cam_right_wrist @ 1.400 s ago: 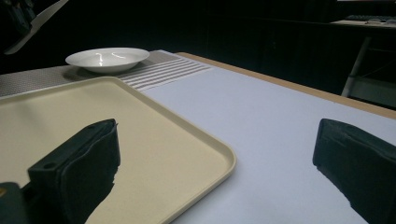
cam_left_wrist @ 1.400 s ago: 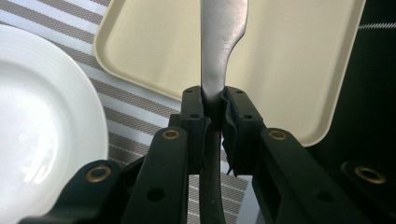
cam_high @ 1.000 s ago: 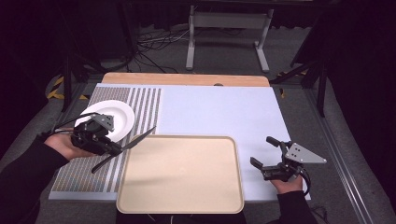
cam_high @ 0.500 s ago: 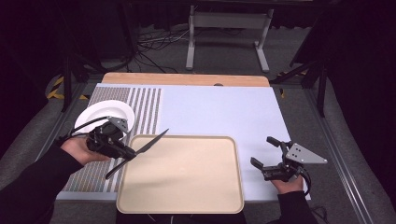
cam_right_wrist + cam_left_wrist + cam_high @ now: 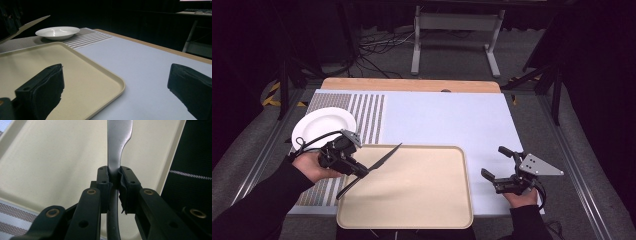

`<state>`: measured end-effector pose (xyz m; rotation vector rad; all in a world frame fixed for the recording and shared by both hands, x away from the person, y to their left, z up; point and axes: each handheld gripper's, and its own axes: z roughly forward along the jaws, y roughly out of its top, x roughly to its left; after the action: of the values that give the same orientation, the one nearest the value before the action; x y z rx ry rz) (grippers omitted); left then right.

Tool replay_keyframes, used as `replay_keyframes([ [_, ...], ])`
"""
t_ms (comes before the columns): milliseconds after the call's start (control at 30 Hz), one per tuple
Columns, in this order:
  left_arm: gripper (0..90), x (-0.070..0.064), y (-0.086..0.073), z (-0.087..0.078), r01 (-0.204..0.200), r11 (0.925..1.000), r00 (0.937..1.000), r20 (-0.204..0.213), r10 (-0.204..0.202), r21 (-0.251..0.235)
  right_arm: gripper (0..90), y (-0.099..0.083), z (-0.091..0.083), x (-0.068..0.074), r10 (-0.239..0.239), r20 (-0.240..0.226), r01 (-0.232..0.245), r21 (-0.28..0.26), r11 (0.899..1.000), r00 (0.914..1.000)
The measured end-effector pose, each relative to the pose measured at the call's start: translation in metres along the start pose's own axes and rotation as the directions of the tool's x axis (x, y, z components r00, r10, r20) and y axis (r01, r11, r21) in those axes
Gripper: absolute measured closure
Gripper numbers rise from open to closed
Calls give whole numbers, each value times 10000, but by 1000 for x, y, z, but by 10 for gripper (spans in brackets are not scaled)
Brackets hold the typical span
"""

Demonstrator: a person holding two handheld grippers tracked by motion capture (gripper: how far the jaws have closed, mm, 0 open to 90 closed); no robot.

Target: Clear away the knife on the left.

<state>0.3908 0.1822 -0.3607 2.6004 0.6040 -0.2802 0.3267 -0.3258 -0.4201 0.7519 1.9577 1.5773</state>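
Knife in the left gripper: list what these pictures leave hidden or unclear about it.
- Tip of the knife: cut off by the top edge of the left gripper view.
- Its handle: in that view, hidden between and behind the left gripper and its shut jaws.
- Its height above the tray: in the high view the knife looks dark and small; contact cannot be told.

A silver-grey blade and black handle are shown on the knife (image 5: 371, 165); beneath it a plain beige tray (image 5: 412, 200) is seen. Left of the tray, a white plate (image 5: 319, 125) is set on a grey-and-white striped mat (image 5: 367, 112); pale blue table (image 5: 452, 120), wooden edge
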Motion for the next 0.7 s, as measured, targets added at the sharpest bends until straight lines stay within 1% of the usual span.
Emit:
replay_keyframes([
  [33, 797, 0, 0, 3, 131, 9999, 9999, -38, -131, -28, 14, 0, 0, 0, -22, -24, 22, -22, 10000, 10000],
  [67, 798, 1, 0, 5, 251, 9997, 9996, -86, -251, 46, 14, 0, 0, 0, -26, -19, 26, -5, 10000, 10000],
  [100, 797, 1, 0, 9, 429, 9991, 9991, 22, -429, 49, 14, 0, 0, 0, 5, -14, -5, 24, 10000, 10000],
  [133, 797, 2, 0, 11, 524, 9986, 9986, 56, -524, 89, 14, 0, 1, 0, 5, -22, -5, 31, 10000, 10000],
  [167, 798, 2, 0, 13, 530, 9985, 9985, 101, -532, 109, 14, 0, 1, 0, 10, -27, -9, 39, 10000, 10000],
  [267, 798, 0, 0, 20, 488, 9986, 9988, 35, -488, 198, 14, 0, 0, 0, 15, -35, -15, -19, 10000, 10000],
  [300, 798, 0, 0, 20, 488, 9986, 9988, 35, -488, 198, 14, 0, 0, 0, 15, -35, -15, -19, 10000, 10000],
  [333, 798, 0, 0, 23, 556, 9983, 9983, 163, -559, 157, 14, 0, 0, 0, 2, -40, -2, -18, 10000, 10000],
  [433, 798, 0, -2, 28, 723, 9973, 9970, 258, -725, 95, 14, 0, 0, 0, 38, -56, -38, 16, 10000, 10000],
  [467, 798, 0, -2, 28, 723, 9973, 9970, 258, -725, 95, 14, 0, 0, 0, 38, -56, -38, 16, 10000, 10000],
  [500, 798, 1, -3, 30, 809, 9967, 9961, 363, -810, 32, 14, 0, 0, 0, 44, -58, -44, 1, 10000, 10000],
  [533, 797, 2, -4, 31, 900, 9959, 9953, 353, -899, -17, 14, 0, 0, 0, 32, -44, -32, 16, 10000, 10000],
  [600, 798, 4, -5, 35, 1084, 9941, 9934, 360, -1085, 51, 14, 0, 0, 0, 53, -42, -53, 33, 10000, 10000],
  [667, 798, 5, -7, 38, 1182, 9930, 9923, 353, -1184, 81, 14, 0, 0, 0, 28, -44, -28, 2, 10000, 10000],
  [700, 797, 5, -7, 39, 1209, 9925, 9915, 458, -1215, 153, 14, 0, 0, 0, 61, -39, -61, 15, 10000, 10000],
])
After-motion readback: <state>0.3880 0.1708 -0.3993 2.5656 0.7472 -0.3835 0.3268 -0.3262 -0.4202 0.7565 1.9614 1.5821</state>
